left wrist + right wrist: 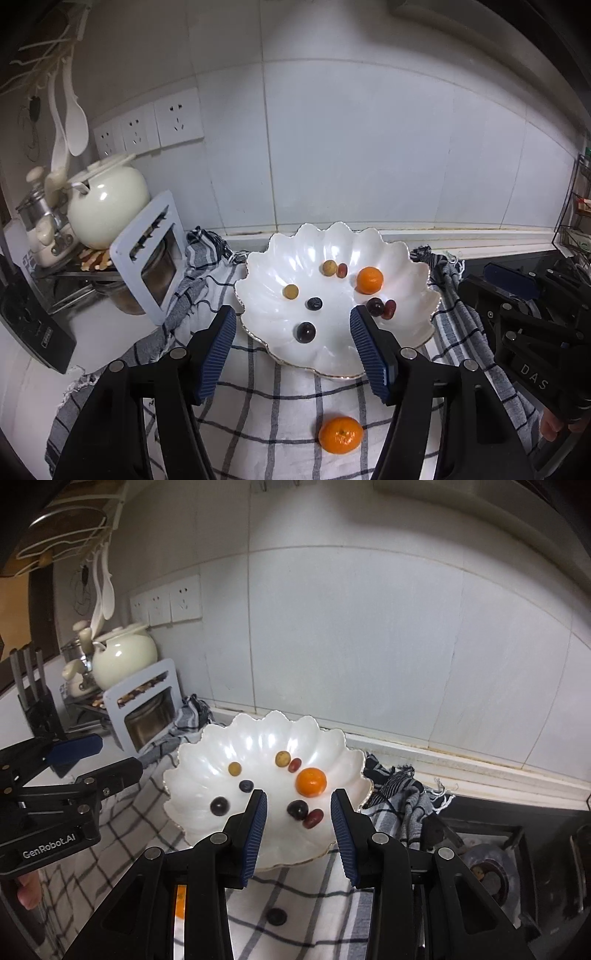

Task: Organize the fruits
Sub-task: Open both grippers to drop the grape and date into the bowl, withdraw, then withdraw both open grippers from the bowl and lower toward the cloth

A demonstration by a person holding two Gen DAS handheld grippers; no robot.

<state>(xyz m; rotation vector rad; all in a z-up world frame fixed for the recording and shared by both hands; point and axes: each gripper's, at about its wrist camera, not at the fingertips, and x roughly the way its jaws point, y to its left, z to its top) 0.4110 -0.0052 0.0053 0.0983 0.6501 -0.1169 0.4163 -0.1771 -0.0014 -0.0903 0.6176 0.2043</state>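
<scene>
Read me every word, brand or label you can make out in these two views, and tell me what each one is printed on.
"DAS": on the black body of the right gripper, at the right edge of the left wrist view.
"GenRobot.AI": on the black body of the left gripper, at the left edge of the right wrist view.
Label on the dark appliance at far left: too small to read.
Packages in the wire rack at far right: print is blurred.

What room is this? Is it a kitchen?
Most likely yes, a home kitchen. There is a gas stove beside the checked cloth, a cream kettle on a rack by the wall sockets, and white spoons hanging on the tiled wall.
</scene>
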